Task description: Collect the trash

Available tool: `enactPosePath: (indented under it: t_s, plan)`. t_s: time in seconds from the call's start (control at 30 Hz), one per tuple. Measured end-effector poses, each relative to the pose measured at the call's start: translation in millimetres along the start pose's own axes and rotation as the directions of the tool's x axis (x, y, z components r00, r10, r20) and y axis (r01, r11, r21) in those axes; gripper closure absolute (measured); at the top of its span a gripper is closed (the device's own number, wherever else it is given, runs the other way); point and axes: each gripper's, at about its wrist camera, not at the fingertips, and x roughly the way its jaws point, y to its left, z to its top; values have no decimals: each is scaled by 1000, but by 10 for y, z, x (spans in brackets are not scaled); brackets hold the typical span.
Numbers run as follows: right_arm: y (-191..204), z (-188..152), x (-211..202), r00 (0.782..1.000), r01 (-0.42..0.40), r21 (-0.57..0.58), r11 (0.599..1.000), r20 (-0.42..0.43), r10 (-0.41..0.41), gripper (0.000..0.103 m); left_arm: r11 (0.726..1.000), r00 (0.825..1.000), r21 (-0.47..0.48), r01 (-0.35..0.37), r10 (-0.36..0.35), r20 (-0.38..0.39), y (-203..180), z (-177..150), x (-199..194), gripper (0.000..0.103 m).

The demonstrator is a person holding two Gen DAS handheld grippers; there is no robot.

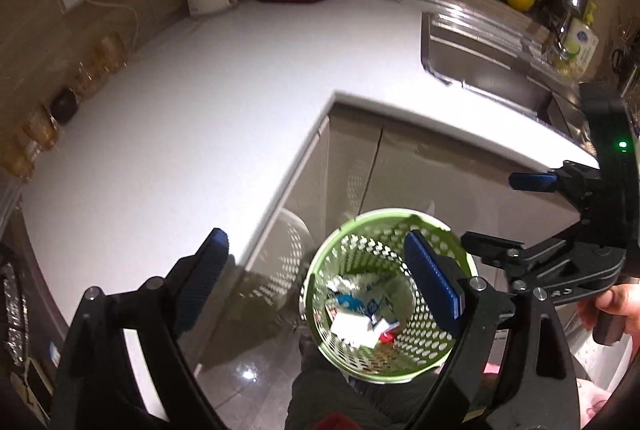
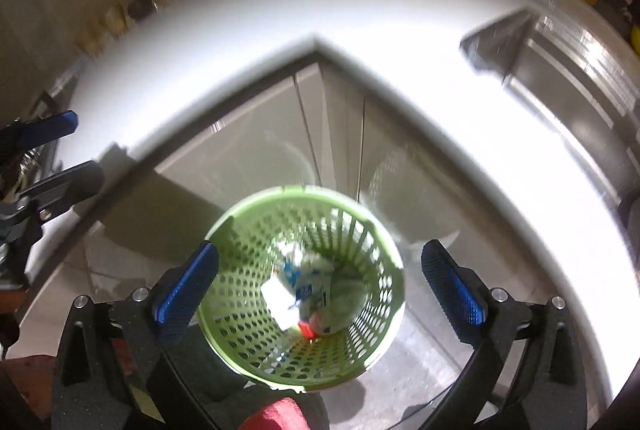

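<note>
White bench (image 1: 168, 102) looks clear of litter; trash (image 2: 298, 296) lies inside the green basket (image 2: 256, 330) at 6 o'clock. Left gripper (image 1: 316, 278) and right gripper (image 2: 320, 290) fingers spread wide, empty.

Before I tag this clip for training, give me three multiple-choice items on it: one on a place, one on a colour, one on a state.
1. Where does the basket stand?
A. on the counter
B. on the floor by the cabinets
C. in the sink

2. What colour is the basket?
A. green
B. red
C. black

3. How is the right gripper?
A. shut on a carton
B. shut on nothing
C. open, nothing between its fingers

Key: 1 B, it sits below the counter edge; 2 A, its perforated wall is light green; 3 C, the blue pads stand wide above the trash.
</note>
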Motion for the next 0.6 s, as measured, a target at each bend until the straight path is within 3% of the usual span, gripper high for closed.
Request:
enactPosePath:
  t_s: [0.27, 0.6]
  plan:
    - [-53, 320, -537, 993, -3, 19, 1000, 116, 0, 2, 1000, 997, 7, -26, 25, 72, 52, 288, -253, 15]
    - [34, 434, -587, 990, 9, 11, 1000, 138, -10, 2, 1000, 997, -17, -16, 17, 73, 75, 317, -237, 13]
